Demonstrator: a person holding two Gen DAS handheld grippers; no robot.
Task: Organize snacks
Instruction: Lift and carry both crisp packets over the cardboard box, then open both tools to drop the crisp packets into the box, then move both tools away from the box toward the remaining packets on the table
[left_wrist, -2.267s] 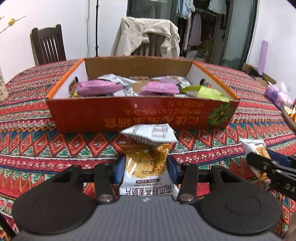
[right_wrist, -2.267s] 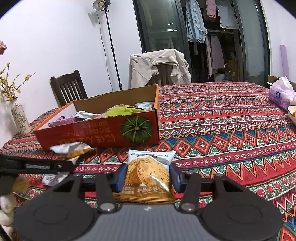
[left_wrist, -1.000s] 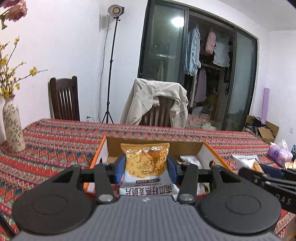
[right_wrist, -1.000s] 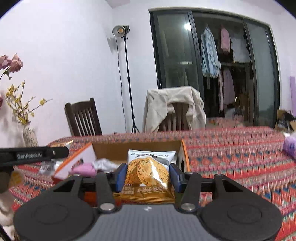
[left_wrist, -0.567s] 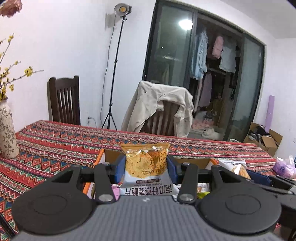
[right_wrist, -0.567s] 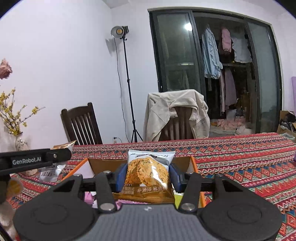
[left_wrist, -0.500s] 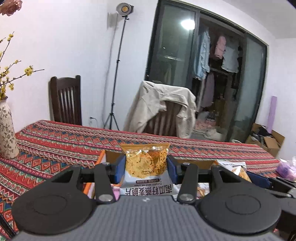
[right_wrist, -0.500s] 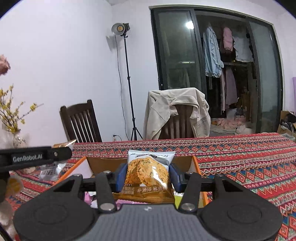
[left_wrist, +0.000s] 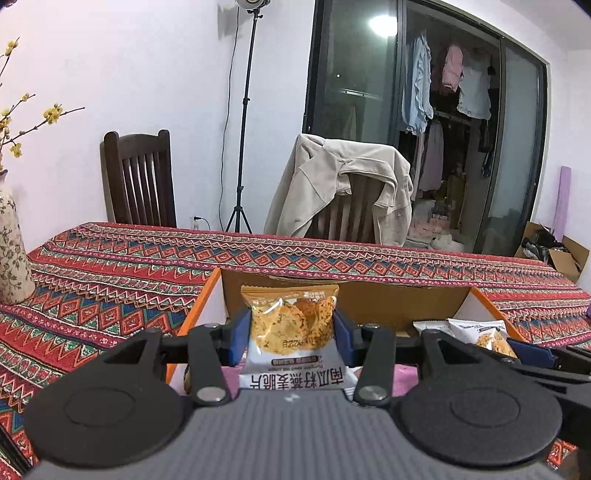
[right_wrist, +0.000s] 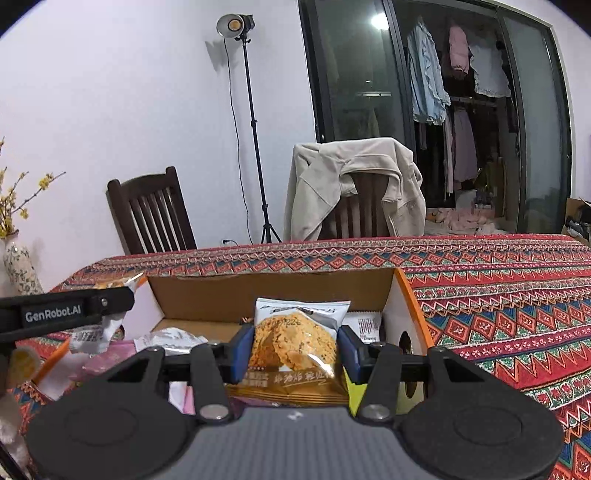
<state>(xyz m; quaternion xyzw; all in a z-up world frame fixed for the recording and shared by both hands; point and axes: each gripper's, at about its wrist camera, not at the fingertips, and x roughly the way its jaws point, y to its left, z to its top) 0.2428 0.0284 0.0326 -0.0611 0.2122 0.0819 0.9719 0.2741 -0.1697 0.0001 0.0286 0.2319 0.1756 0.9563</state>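
My left gripper (left_wrist: 290, 334) is shut on an orange-topped cracker packet (left_wrist: 291, 328), held upright over the open orange cardboard box (left_wrist: 369, 295). The right gripper (right_wrist: 294, 349) is shut on a white-topped cracker packet (right_wrist: 295, 341), also above the cardboard box (right_wrist: 273, 291). Pink and silver snack packets (right_wrist: 110, 356) lie inside the box. In the left wrist view the right gripper's packet (left_wrist: 484, 334) shows at the right. In the right wrist view the left gripper's arm (right_wrist: 66, 312) crosses at the left.
The box sits on a table with a red patterned cloth (left_wrist: 110, 280). A flowered vase (left_wrist: 11, 254) stands at the left. Behind the table are a dark wooden chair (left_wrist: 138, 182), a chair draped with a beige jacket (left_wrist: 343, 192) and a light stand (right_wrist: 255, 147).
Both grippers have moved forward and lower with their packets, from in front of the box to over its inside. The box's far wall now looks closer and larger.
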